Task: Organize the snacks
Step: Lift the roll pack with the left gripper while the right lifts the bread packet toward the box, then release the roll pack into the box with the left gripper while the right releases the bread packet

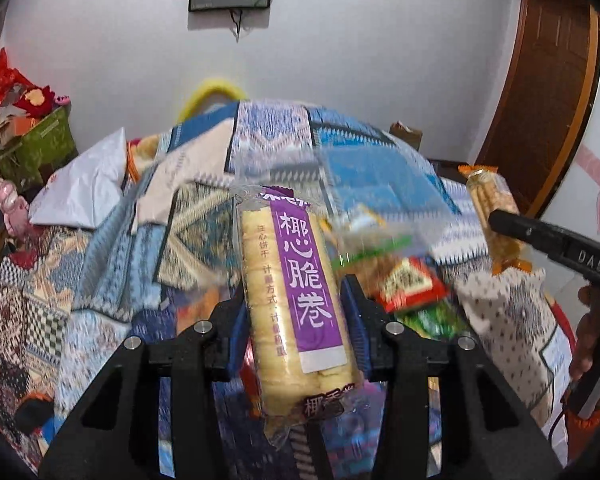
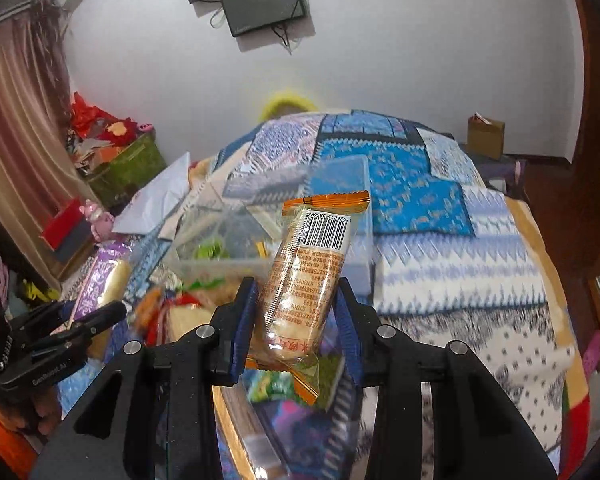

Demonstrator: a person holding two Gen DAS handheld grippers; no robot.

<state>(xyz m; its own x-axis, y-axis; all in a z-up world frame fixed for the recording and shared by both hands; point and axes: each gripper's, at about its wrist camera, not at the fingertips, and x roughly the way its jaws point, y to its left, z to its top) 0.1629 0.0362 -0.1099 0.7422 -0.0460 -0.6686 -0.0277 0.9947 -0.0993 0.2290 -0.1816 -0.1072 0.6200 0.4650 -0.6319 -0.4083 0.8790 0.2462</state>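
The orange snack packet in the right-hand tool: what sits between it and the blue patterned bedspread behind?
In the right wrist view, a clear plastic box stands between the orange packet, clamped in the right gripper, and the bedspread. Green-wrapped snacks lie inside it.

Purple-labelled pack (image 1: pixel 296 296) of pale yellow rolls; orange-ended pack (image 2: pixel 304 280) with a black-and-white barcode; blue, white and tan patchwork quilt (image 2: pixel 440 240) in zigzag and floral prints; clear bin (image 2: pixel 236 236); white wall (image 1: pixel 360 40); black grippers with blue pads (image 1: pixel 358 320)

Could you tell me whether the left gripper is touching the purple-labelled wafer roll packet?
Touching. The left wrist view shows the left gripper with both blue pads pressed against the sides of the purple-labelled wafer roll packet, holding it up.
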